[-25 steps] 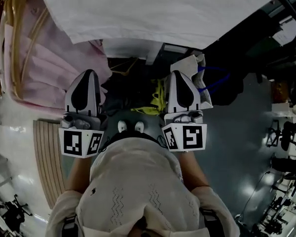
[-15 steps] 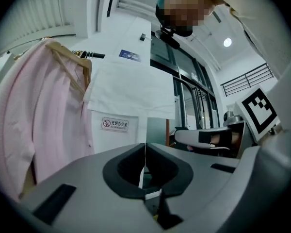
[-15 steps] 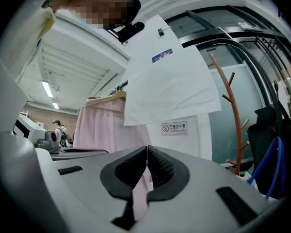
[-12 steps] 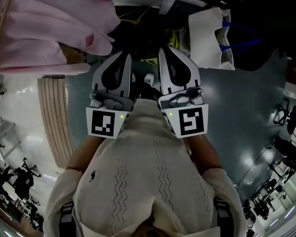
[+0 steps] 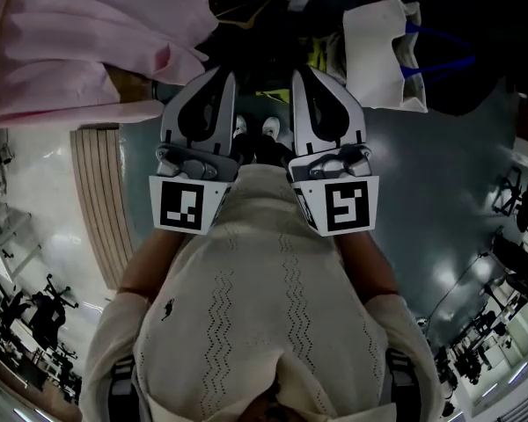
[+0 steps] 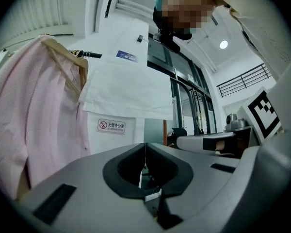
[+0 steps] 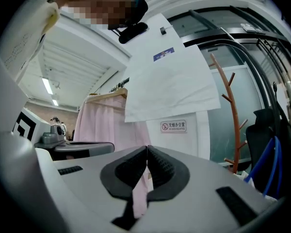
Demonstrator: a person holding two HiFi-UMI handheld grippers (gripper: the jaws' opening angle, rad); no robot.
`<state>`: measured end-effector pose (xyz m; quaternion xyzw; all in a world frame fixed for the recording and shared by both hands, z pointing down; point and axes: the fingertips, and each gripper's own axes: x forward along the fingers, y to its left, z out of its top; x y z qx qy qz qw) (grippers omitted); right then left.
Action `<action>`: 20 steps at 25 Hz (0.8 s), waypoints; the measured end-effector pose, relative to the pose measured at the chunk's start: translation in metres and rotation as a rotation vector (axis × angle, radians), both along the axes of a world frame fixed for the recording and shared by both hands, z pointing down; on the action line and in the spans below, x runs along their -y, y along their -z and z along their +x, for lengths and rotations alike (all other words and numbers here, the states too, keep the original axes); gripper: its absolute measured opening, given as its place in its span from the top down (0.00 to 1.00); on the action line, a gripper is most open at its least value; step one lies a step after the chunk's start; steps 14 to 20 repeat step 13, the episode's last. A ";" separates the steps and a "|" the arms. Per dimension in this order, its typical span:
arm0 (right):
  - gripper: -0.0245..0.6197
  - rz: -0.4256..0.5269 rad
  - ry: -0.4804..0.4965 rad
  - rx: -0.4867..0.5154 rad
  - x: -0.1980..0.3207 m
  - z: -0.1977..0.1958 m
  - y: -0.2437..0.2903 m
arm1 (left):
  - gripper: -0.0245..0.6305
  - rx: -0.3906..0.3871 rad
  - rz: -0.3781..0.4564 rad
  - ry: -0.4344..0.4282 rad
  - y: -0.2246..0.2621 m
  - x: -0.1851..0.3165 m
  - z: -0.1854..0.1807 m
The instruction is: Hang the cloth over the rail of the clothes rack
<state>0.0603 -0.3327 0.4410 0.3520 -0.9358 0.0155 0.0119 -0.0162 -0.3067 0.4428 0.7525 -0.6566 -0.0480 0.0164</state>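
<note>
Both grippers sit close in front of the person's chest, side by side, pointing level at the rack. L gripper (image 6: 145, 148): fingers together, tips touching, nothing btwn them. R gripper (image 7: 147, 150): fingers likewise closed tip to tip and empty; the pink strip seen thru the slot under the tips is the garment behind, not sth held. The white cloth (image 6: 128, 89) is up on the rack, well apart from both grippers. It's draped flat w/ its lower edge hanging free and a small blue-and-white label near the top. A short stretch of the dark rail (image 6: 89, 55) shows in the left gripper view, btwn the cloth and a wooden hanger (image 6: 63, 57). A pink garment (image 6: 43, 120) hangs on that hanger just beside the cloth, on the cloth's left in both gripper views. Just under the cloth's lower edge, on the white panel behind it, is a red-and-white no-smoking sign (image 7: 173, 126). In the right gripper view a wooden coat stand (image 7: 228, 115) rises to the right of the cloth, w/ a dark item and blue straps at the far right edge. Head view: a white bag (image 5: 383, 51) w/ blue handles sits on the grey floor (image 5: 440, 192) ahead and to the right of the R gripper. The person's white shoes (image 5: 271, 127) show btwn the two grippers, and a cream knit sweater (image 5: 255, 306) fills the lower middle.
</note>
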 end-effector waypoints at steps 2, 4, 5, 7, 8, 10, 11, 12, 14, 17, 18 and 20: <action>0.93 -0.009 -0.005 -0.003 0.001 0.002 -0.002 | 0.94 -0.007 -0.010 -0.005 -0.004 0.000 0.002; 0.93 -0.019 -0.008 -0.009 0.002 0.004 -0.005 | 0.94 -0.011 -0.014 -0.012 -0.006 0.001 0.004; 0.93 -0.024 -0.010 -0.013 0.002 0.004 -0.007 | 0.94 -0.012 -0.014 -0.017 -0.006 0.002 0.005; 0.93 -0.030 -0.012 -0.022 0.002 0.003 -0.010 | 0.94 -0.010 -0.012 -0.021 -0.005 0.003 0.005; 0.93 -0.031 -0.012 -0.025 0.002 0.003 -0.011 | 0.94 -0.009 -0.012 -0.022 -0.005 0.004 0.005; 0.93 -0.035 -0.009 -0.026 0.001 0.001 -0.013 | 0.94 -0.008 -0.012 -0.020 -0.005 0.005 0.003; 0.93 -0.038 -0.008 -0.026 0.001 0.000 -0.014 | 0.94 -0.007 -0.012 -0.017 -0.006 0.006 0.001; 0.93 -0.041 -0.006 -0.026 0.001 -0.001 -0.014 | 0.94 -0.007 -0.013 -0.013 -0.006 0.006 0.000; 0.93 -0.044 -0.005 -0.026 0.001 -0.002 -0.015 | 0.94 -0.007 -0.013 -0.009 -0.006 0.006 -0.002; 0.93 -0.044 -0.005 -0.026 0.001 -0.002 -0.015 | 0.94 -0.007 -0.013 -0.009 -0.006 0.006 -0.002; 0.93 -0.044 -0.005 -0.026 0.001 -0.002 -0.015 | 0.94 -0.007 -0.013 -0.009 -0.006 0.006 -0.002; 0.93 -0.044 -0.005 -0.026 0.001 -0.002 -0.015 | 0.94 -0.007 -0.013 -0.009 -0.006 0.006 -0.002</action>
